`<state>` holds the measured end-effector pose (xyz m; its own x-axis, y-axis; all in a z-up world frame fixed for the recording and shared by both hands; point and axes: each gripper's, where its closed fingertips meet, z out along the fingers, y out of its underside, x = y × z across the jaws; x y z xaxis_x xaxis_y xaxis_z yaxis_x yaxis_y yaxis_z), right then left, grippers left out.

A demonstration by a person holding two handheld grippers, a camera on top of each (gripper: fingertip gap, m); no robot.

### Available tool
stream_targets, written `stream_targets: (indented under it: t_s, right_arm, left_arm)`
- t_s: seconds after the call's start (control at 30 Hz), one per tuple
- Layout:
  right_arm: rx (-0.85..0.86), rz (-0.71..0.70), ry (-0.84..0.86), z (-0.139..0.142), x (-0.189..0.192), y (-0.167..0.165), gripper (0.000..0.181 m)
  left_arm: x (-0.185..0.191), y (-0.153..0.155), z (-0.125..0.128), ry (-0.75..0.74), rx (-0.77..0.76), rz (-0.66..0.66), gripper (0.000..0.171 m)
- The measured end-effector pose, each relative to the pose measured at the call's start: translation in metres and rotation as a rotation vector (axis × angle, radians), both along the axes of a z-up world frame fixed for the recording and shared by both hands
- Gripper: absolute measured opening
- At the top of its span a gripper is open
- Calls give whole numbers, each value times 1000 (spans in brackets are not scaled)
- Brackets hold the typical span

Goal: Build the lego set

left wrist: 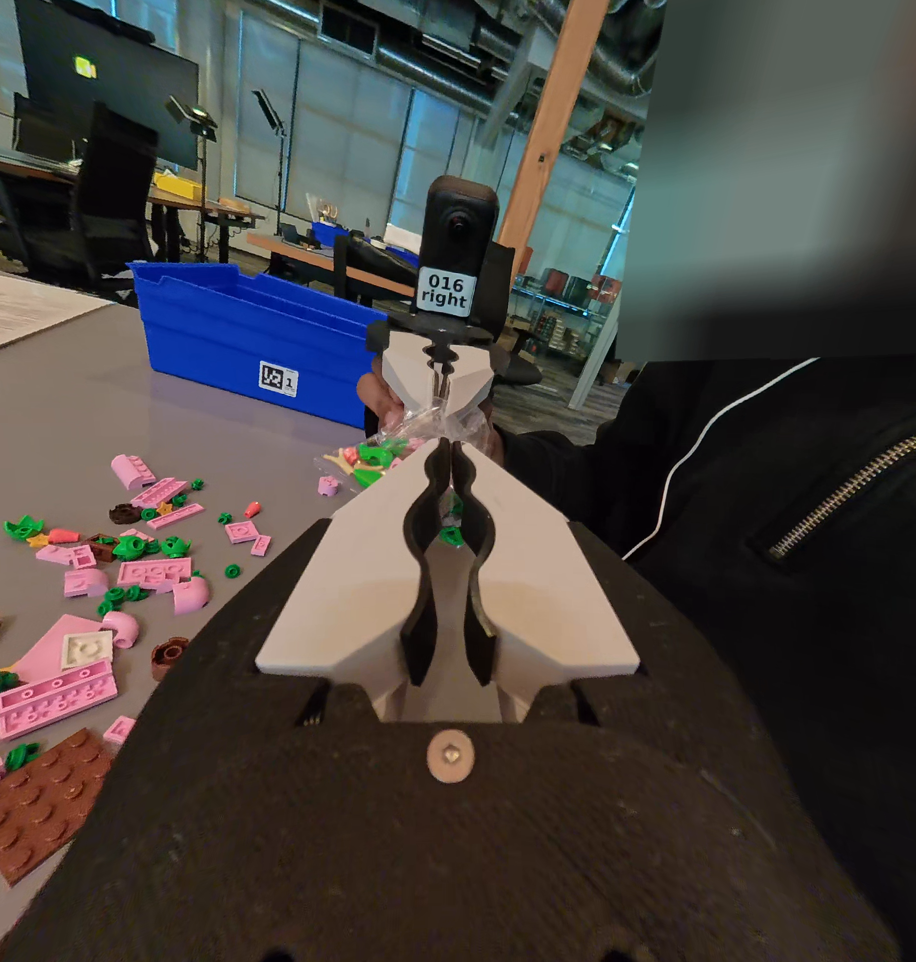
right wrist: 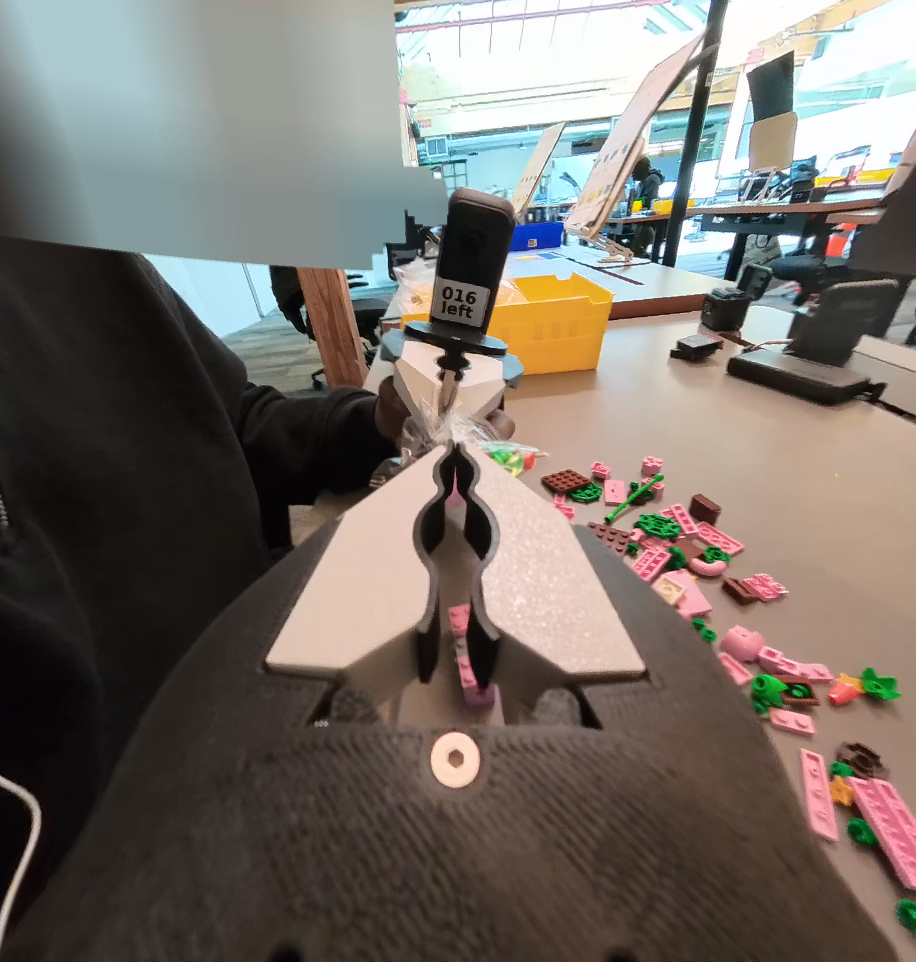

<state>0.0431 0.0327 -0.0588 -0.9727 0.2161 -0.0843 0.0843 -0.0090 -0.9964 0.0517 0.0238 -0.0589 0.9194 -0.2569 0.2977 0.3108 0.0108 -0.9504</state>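
Note:
A clear plastic bag (left wrist: 377, 455) with green, pink and tan lego pieces hangs just above the grey table (left wrist: 133, 416). My left gripper (left wrist: 448, 443) is shut on the bag's crumpled top. My right gripper (right wrist: 453, 448) faces it tip to tip and is shut on the same crumpled top. In the left wrist view the right gripper (left wrist: 441, 398) shows just beyond my own tips. In the right wrist view the left gripper (right wrist: 448, 403) does likewise, and the bag (right wrist: 507, 453) trails to the right of it. A hand holds each gripper.
Loose pink, green and brown lego pieces (left wrist: 133, 562) lie scattered on the table, also seen in the right wrist view (right wrist: 705, 552). A brown plate (left wrist: 39, 801) lies near the left. A blue bin (left wrist: 237, 333) and a yellow bin (right wrist: 549, 323) stand behind. A person in a black jacket (left wrist: 757, 520) sits close. My two grippers' fingertips are within a few centimetres of each other.

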Motion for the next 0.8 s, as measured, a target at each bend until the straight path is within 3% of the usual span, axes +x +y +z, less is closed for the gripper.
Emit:
stream_targets:
  t_s: [0.27,0.7,0.8]
  right_arm:
    - [-15,6,-2,3,1,3,0]
    - [-179,32,5,26,6,13,0]
    - [-174,24,9,25,5,13,0]
  left_arm:
    - [0,-3,4,3,29,2,0]
    - [-5,-15,25,-125,157,-36,0]
    - [-3,-14,24,-91,152,-24,0]
